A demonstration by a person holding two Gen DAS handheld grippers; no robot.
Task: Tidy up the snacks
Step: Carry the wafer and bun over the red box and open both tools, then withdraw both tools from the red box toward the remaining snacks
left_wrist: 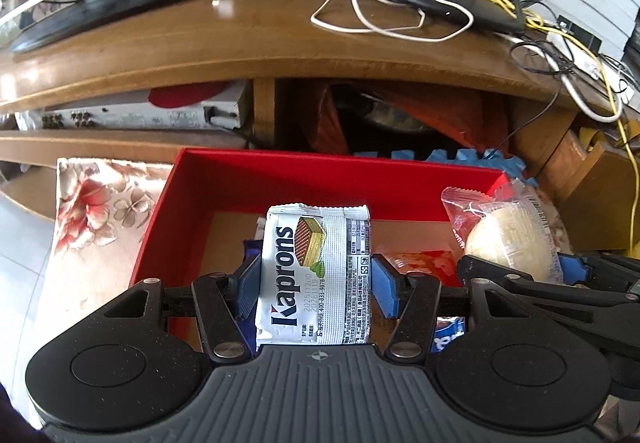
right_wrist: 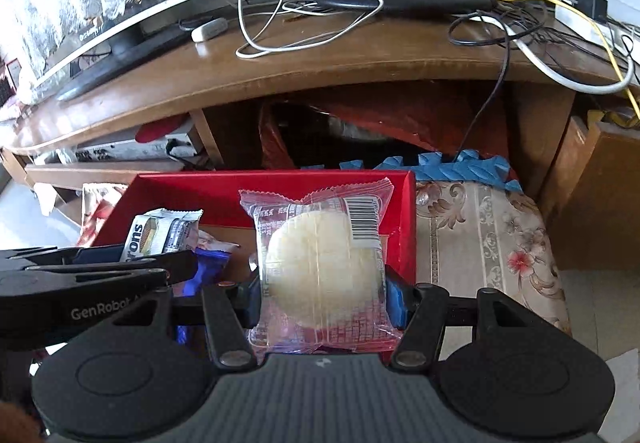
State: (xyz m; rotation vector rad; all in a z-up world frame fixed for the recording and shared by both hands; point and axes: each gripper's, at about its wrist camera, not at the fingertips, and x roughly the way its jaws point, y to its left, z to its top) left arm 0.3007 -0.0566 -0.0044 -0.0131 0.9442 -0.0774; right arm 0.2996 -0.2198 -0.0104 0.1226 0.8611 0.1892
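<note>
Left gripper pinching an upright white Kaprons wafer packet between blue-padded jaws, above the near part of the red box. Right gripper pinching a clear-wrapped round pastry likewise, jaws pressing both side edges, over the box's right end.

A red box sits on floral beige cloth, beside a white-and-blue wafer packet

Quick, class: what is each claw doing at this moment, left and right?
Left claw: closed on the white Kaprons wafer packet.
Right claw: closed on the clear plastic packet holding a round pale pastry.
</note>
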